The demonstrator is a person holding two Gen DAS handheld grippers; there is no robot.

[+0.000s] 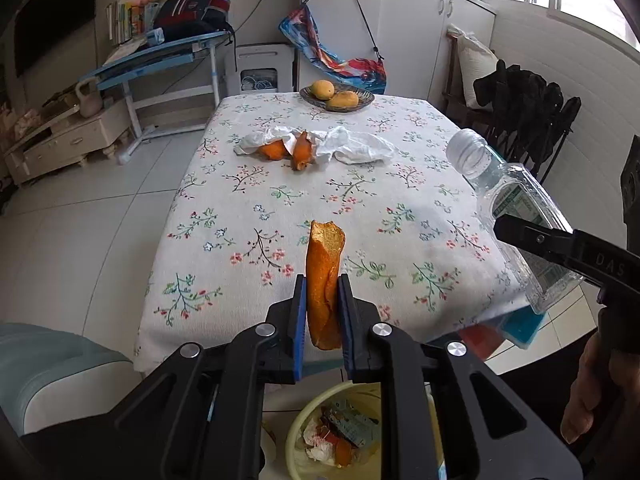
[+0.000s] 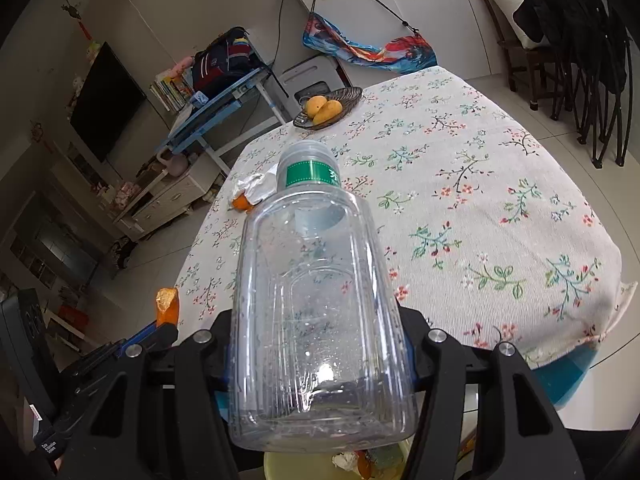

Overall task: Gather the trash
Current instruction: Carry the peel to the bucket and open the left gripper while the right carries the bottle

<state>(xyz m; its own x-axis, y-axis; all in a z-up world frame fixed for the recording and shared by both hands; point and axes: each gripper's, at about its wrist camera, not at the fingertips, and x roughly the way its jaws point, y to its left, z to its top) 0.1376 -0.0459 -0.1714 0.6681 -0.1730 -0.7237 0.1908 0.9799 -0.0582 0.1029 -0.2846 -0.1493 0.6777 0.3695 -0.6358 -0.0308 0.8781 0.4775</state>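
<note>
The left gripper (image 1: pixel 322 300) pinches a peel (image 1: pixel 325 280) upright, the right gripper (image 2: pixel 320 360) clamps an empty bottle (image 2: pixel 316 300) — both at the table's (image 1: pixel 240 208) near edge, the bin (image 1: pixel 304 432) directly below the left one.

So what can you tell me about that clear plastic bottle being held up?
The bottle is clear, ribbed plastic with squarish sides, a green band at the neck and a pale cap. It looks empty apart from droplets inside. A printed label shows on one side. The right hand-held gripper clamps its lower body, holding it tilted in the air, cap pointing away over the table edge, above a yellow bin.
</note>
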